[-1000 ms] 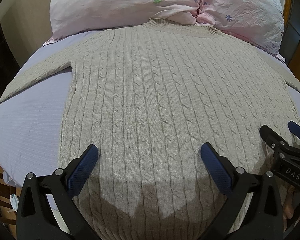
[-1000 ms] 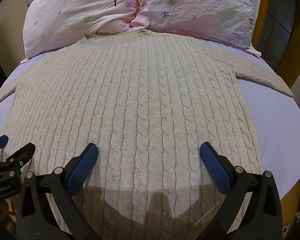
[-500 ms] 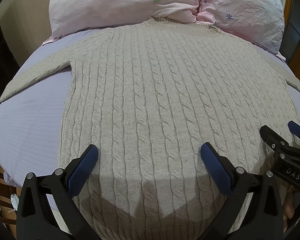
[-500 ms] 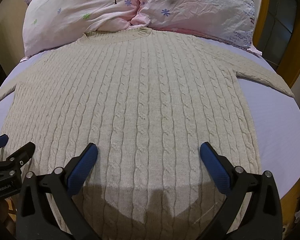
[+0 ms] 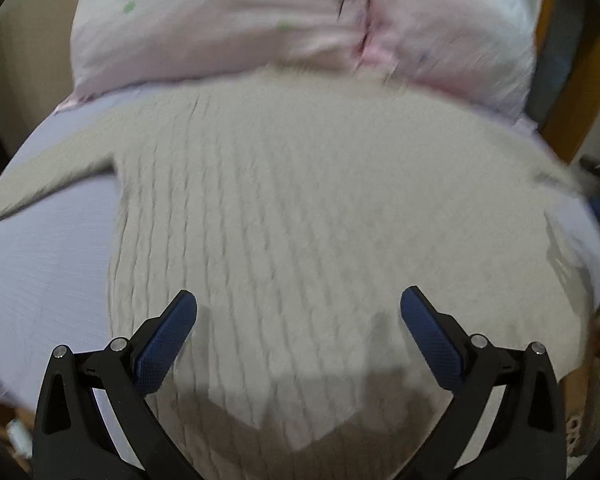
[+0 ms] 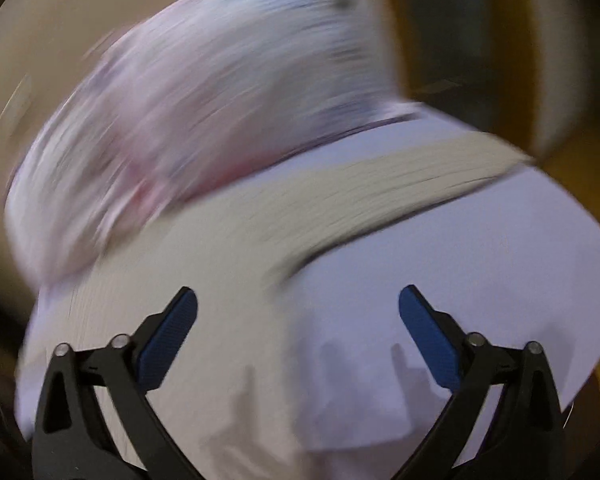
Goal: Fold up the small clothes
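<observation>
Nearest the left wrist lens we see the left gripper [image 5: 299,312] with its jaws spread wide and holding nothing; the blue fingertips [image 5: 168,340] stand above cloth without pinching it. Under and beyond them lies the beige cable-knit sweater [image 5: 320,200], spread flat, front up, on the lilac bedsheet [image 5: 40,272]. Its lower body fills the gap between the jaws, and the gripper's shadow falls across the hem. One sleeve [image 5: 48,176] runs out over the sheet toward the left edge of this view. At the far end, the neckline meets two pink floral pillows [image 5: 228,28], set side by side and touching. A strip of orange wooden bed frame [image 5: 576,92] shows beyond the right pillow. The view is slightly blurred.

In the right wrist view, heavily smeared, we see the right gripper [image 6: 298,312] likewise opened wide and empty. It hangs mostly over bare sheet [image 6: 480,280]; the sweater [image 6: 204,248] lies beside and beyond its left finger, with a sleeve [image 6: 400,184] stretching away to the upper right. Behind it the pillows [image 6: 204,100] appear as a pink streak, with a beige wall [image 6: 60,40] further off. We see no containers in either view.
</observation>
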{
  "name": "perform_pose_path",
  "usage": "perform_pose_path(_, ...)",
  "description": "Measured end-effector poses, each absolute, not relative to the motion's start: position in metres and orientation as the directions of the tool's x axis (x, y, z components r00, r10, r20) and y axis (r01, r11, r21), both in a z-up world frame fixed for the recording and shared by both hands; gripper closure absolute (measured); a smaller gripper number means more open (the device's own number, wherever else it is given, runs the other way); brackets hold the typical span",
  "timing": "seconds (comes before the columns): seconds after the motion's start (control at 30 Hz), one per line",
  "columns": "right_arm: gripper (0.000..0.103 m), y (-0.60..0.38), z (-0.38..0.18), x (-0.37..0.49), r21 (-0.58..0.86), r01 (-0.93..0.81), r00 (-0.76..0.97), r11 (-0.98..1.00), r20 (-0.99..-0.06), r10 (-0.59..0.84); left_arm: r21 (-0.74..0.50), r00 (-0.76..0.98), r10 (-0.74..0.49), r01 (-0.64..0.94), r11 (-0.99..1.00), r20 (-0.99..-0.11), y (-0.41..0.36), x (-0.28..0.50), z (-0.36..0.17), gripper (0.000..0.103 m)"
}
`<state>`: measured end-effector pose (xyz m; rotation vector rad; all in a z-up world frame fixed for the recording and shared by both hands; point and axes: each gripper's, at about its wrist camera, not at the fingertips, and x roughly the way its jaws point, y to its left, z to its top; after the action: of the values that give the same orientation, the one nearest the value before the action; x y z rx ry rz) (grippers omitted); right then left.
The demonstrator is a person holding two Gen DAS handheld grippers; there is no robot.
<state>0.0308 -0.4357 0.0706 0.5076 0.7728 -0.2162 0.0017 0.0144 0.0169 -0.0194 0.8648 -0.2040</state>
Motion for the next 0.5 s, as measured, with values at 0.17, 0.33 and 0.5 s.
perform_pose_path(0.17,0.058,-0.584,0.038,0.051,0.514,0.641,0.642,0.57,-0.766,-0.031,-0.138,0.723,-0.225,0.178,0.974,-0.653,0.029,0.011,0.031,0.001)
perform_pose_path(0.33,0.073,-0.652,0.001,0.06,0.596,0.723,0.634,0.349,-0.773,0.006,-0.219,0.763,-0.254,0.15,0.964,-0.595,0.056,0.023,0.04,0.001)
perform_pose_path(0.5,0.088,-0.678,-0.009,0.067,0.634,0.732,0.657,0.251,-0.754,-0.011,-0.255,0.793,-0.219,0.082,0.963,-0.569,0.085,0.034,0.047,0.001)
